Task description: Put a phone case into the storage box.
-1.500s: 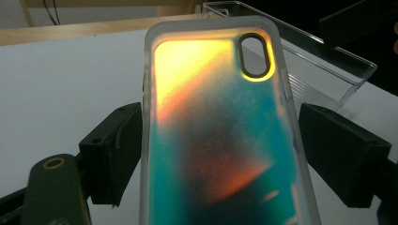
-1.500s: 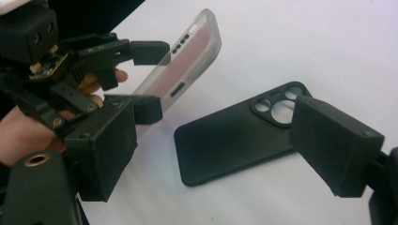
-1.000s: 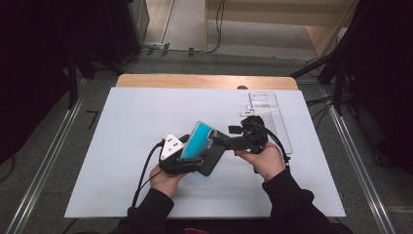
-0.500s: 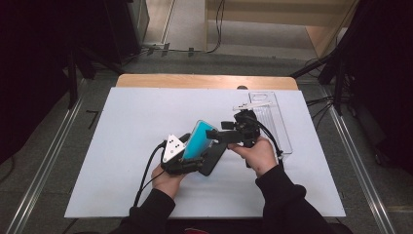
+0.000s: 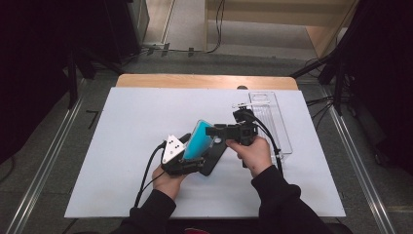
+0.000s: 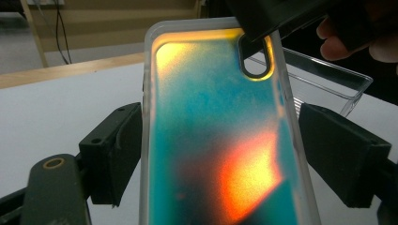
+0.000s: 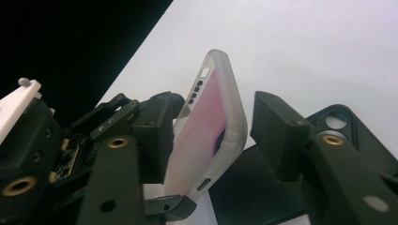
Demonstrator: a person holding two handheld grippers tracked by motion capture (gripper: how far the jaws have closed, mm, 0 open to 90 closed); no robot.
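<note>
A teal phone case with a frosted rim (image 5: pixel 197 141) (image 6: pixel 211 140) stands tilted up over the white mat. My left gripper (image 5: pixel 194 155) (image 6: pixel 220 154) is shut on it across its width, one pad on each long edge. My right gripper (image 5: pixel 216 130) (image 7: pixel 213 108) reaches in from the right around the case's top end (image 7: pixel 206 126). Its jaws have just been closing with the case between them, and a narrow gap still shows at the right pad, so it is open. Flat on the mat under the teal case lies a black phone case (image 5: pixel 214 158) (image 7: pixel 263 187).
A clear plastic tray (image 5: pixel 272 122) (image 6: pixel 328 79) lies at the right of the white mat (image 5: pixel 122 146). Behind the mat runs the table's wooden far edge (image 5: pixel 204 80). Cables trail from both grippers toward the person. Dark stands and floor surround the table.
The right gripper has shifted slightly left toward the top of the teal case, and its jaws have narrowed around it. The left gripper and the case have stayed in place.
</note>
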